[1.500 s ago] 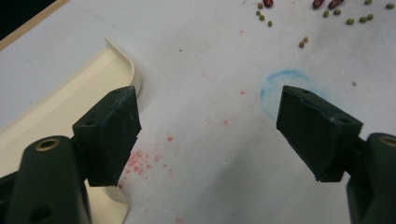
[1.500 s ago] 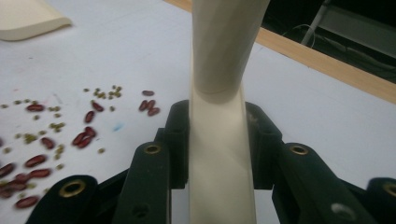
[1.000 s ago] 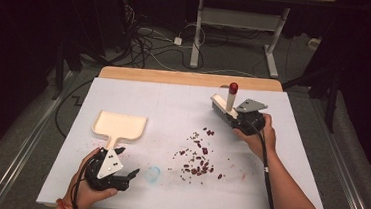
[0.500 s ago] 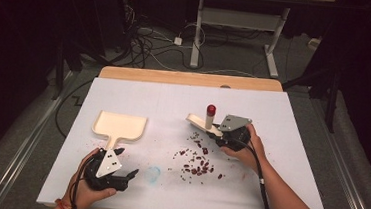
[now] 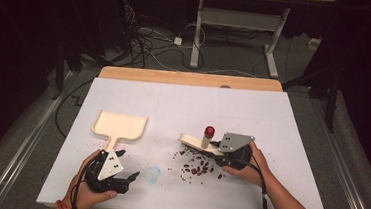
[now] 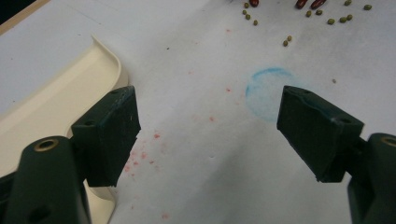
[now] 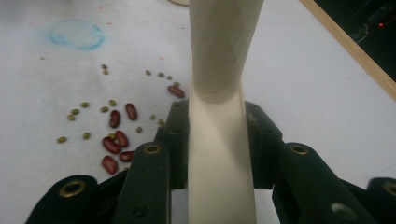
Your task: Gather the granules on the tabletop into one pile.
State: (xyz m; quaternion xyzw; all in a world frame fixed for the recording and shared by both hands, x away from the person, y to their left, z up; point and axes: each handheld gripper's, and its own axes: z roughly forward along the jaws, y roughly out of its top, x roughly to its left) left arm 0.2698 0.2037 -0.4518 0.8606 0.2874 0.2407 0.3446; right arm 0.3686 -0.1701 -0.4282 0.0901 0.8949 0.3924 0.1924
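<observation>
Dark floor with tangled cables and a white metal frame is seen behind the work area in the high view. A light wooden table (image 5: 190, 78) is covered by a large white matte sheet (image 5: 183, 109), flat and rectangular, marked with faint pink specks and a pale blue chalk ring (image 5: 153, 172).

A cream plastic dustpan (image 5: 119, 126), flat with a raised curved rim and a short handle, lies on the left part of the sheet, its handle pointing toward the person. The left gripper (image 5: 128, 176), black with a grey three-cornered plate on top, is held near the sheet's near edge, just beside the dustpan handle. In the left gripper view its jaws are spread wide with nothing between them; the dustpan rim (image 6: 109, 60) lies just beside one rubbery dark pad (image 6: 109, 133) and the blue ring (image 6: 268, 91) lies near the other.

The right gripper (image 5: 212, 146) is held at the centre right of the sheet. Its jaws are closed on the smooth cream handle of a small cream plastic brush with a red cap (image 5: 205, 138), which is tilted over the sheet. In the right gripper view the handle (image 7: 219, 116) is clamped between both pads.

Glossy dark red kidney-shaped beans (image 5: 197, 166) and small round green beans (image 7: 79, 112) are scattered loosely on the sheet, just beside the brush and the right gripper.
</observation>
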